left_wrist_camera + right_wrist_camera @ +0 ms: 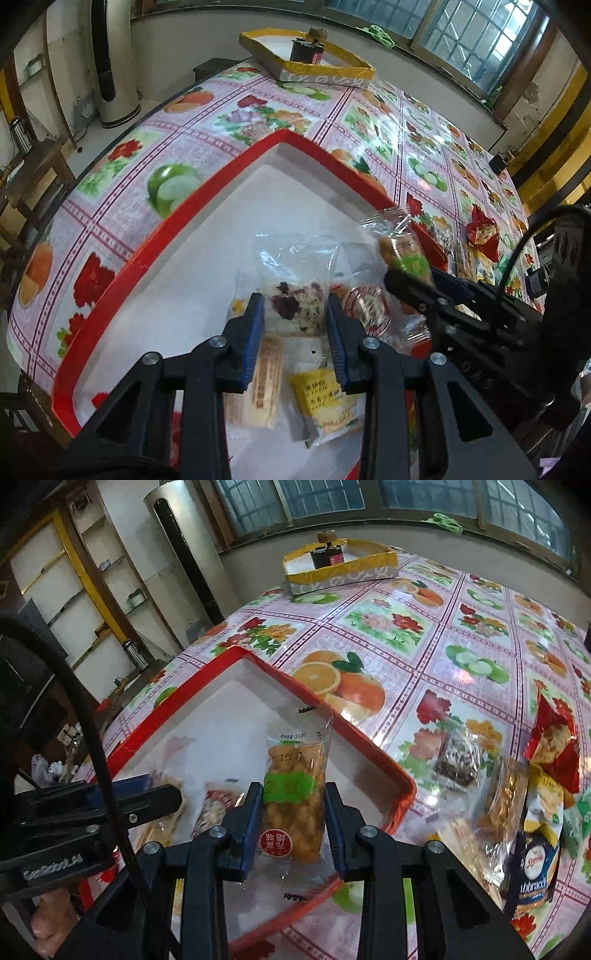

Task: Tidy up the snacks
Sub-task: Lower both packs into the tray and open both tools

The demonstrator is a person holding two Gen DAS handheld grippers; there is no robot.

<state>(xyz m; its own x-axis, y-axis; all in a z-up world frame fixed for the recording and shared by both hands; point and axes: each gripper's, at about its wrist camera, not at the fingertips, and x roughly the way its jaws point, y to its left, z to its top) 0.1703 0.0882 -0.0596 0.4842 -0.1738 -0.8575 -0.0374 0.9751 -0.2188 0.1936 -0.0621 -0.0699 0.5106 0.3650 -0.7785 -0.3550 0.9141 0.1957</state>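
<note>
A red-rimmed white tray (155, 236) lies on the flowered tablecloth; it also shows in the right wrist view (207, 675). My left gripper (295, 314) is shut on a clear packet of purple-flecked snack (295, 299), held over the tray. Below it lie a beige wafer packet (258, 384) and a yellow packet (325, 398). My right gripper (293, 805) is shut on a clear packet of golden puffs with a green label (291, 790), held above the tray's right side. That packet shows in the left wrist view (402, 251).
Loose snacks lie on the cloth right of the tray: a dark-flecked packet (456, 760), a red packet (554, 746), a blue and yellow bag (537, 853). A yellow-rimmed box (343, 568) with a dark jar (327, 555) stands at the table's far edge.
</note>
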